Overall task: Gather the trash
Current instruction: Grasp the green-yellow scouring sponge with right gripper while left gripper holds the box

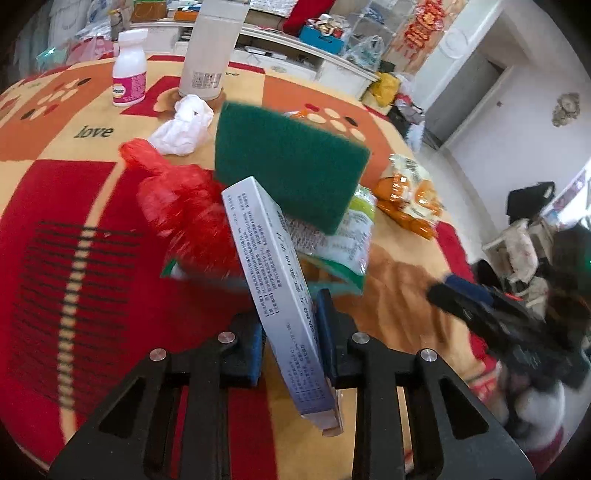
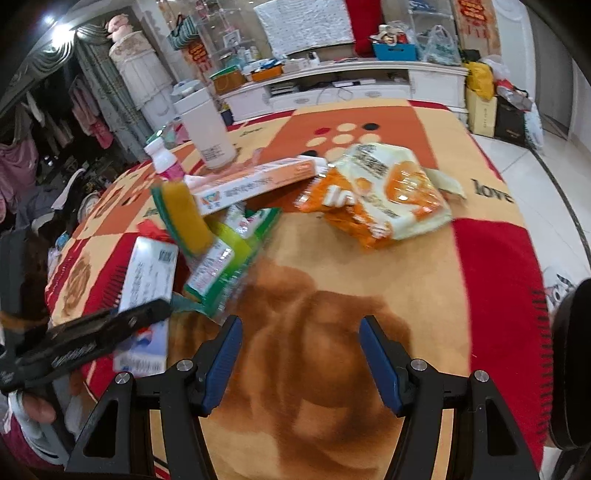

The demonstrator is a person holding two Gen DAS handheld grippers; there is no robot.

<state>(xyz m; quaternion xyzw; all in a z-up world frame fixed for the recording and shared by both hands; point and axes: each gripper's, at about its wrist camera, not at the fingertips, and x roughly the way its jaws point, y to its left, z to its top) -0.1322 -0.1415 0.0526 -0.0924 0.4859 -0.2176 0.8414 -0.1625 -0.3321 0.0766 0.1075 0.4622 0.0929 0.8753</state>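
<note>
Two wrist cameras, low over the tabletop (image 1: 85, 206)

Each faces forward and down along its gripper, close in; both share the trash pile and the white canister (image 2: 207, 129).

Both views show even, diffuse indoor daylight with soft, faint shadows. Fisheye distortion bends the table edge (image 1: 22, 88) and room lines, and dark vignetting fills the corners. Motion blur smears the red plastic bag (image 1: 184, 210) and the right gripper (image 1: 480, 306) in the left view. A bright lamp flare (image 2: 50, 20) marks the right view's upper left; the green packet (image 2: 225, 254) is blurred.
</note>
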